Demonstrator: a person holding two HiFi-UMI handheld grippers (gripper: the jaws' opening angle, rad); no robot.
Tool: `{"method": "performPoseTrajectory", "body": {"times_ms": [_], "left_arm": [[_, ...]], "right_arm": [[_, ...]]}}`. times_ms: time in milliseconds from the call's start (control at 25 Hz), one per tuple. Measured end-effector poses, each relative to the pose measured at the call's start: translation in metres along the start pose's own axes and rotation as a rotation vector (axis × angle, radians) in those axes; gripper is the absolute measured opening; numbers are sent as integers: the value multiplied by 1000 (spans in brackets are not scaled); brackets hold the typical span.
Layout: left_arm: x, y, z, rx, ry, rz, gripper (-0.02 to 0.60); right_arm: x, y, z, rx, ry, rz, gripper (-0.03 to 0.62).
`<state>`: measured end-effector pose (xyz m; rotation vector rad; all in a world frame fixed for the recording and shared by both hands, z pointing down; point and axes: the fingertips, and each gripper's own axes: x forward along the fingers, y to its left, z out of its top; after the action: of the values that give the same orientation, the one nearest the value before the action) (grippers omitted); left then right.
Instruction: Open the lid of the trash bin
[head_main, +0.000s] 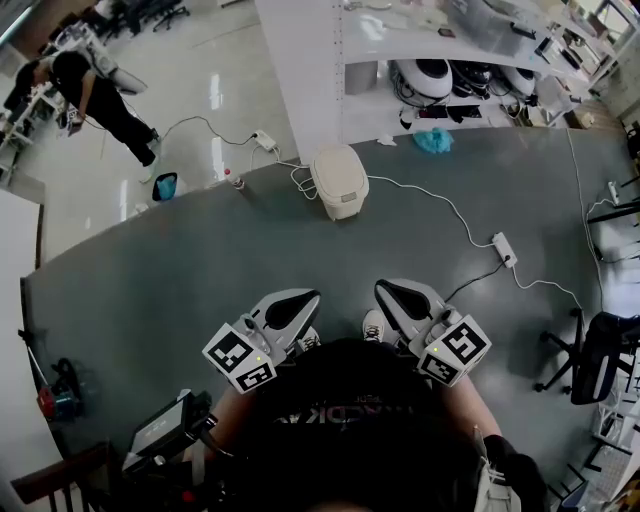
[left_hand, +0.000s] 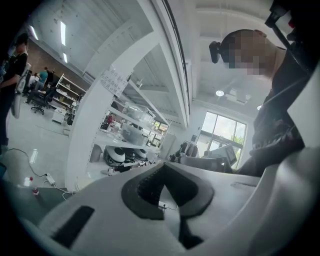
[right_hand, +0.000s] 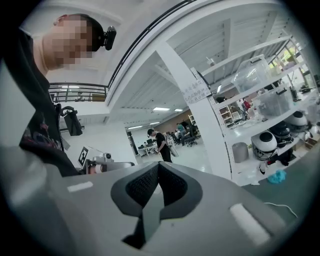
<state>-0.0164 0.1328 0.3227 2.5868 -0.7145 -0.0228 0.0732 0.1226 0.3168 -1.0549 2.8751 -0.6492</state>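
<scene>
The trash bin (head_main: 340, 182) is a cream, rounded bin with its lid down, standing on the grey floor ahead of me in the head view. Both grippers are held close to my body, well short of it. My left gripper (head_main: 300, 300) points up and forward with its jaws together and nothing between them, and the left gripper view (left_hand: 162, 167) shows the same. My right gripper (head_main: 392, 292) is likewise shut and empty, its dark pads meeting at the tip in the right gripper view (right_hand: 158, 166). Neither gripper view shows the bin.
A white cable runs from behind the bin to a power strip (head_main: 503, 248) on the right. An office chair (head_main: 590, 355) stands at far right. A white column and shelving (head_main: 300, 60) rise behind the bin. A person (head_main: 90, 90) bends over at far left.
</scene>
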Motion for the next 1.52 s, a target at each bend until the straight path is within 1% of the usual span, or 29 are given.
{"method": "performPoseTrajectory", "body": {"times_ms": [160,360,560,760,920,1160,1400,1520], "left_arm": [[2,-2,0,10,6,-11,2],[0,1,5,50,17,-10,2],[-8,10,8,-4,-23,-12,3],[-19,23,6,-48,-33,-11,2],[-31,35,3,-25,-16,7,2],[-55,43,-12,-29,-9,15,2],[-91,62,-6,-69,-16,17,2],[-104,69,-10,-77,-11,11,2]], "right_arm": [[-1,-1,3,-13,-1,-6,8],[-1,-6,7,-13,-12,-30,8],[3,-3,5,-11,-11,-28,8],[17,-1,5,-9,-8,-38,8],[32,4,5,-13,-3,-46,8],[43,13,-7,-17,4,-63,8],[71,29,-3,-18,8,-89,8],[81,32,-4,-21,7,-114,8]]}}
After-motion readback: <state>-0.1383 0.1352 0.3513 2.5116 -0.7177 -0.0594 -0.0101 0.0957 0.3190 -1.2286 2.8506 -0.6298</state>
